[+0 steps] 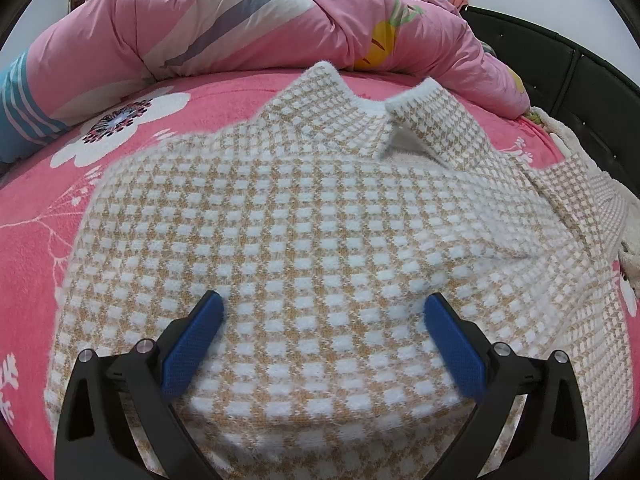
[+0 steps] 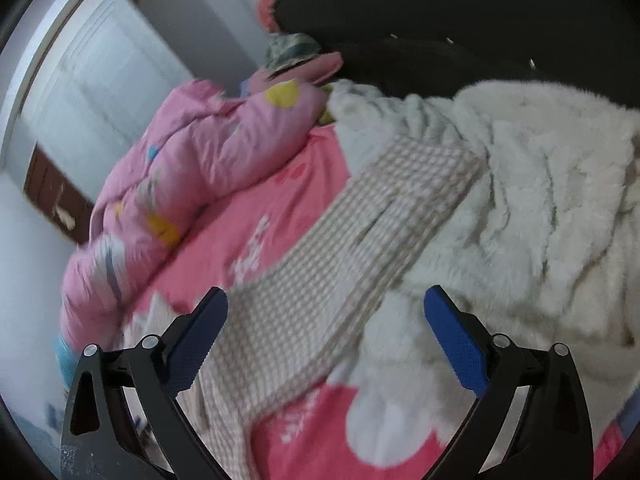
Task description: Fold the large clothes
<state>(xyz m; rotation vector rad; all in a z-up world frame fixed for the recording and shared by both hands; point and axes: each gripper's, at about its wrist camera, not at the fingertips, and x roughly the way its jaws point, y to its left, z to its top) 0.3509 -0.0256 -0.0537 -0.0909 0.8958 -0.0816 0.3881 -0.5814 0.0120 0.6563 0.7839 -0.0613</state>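
A fuzzy tan-and-white checked sweater lies spread on a pink flowered bed sheet, collar toward the far side. My left gripper hovers just above the sweater's lower body, open, with nothing between its blue pads. In the right wrist view, one checked sleeve of the sweater stretches away from me over the sheet and onto a white fluffy blanket. My right gripper stands open over the near part of that sleeve, holding nothing. This view is blurred.
A bunched pink quilt lies along the far side of the bed. A black padded headboard rises at the right. The white fluffy blanket also shows at the sweater's right edge. A white wall and door stand behind the quilt.
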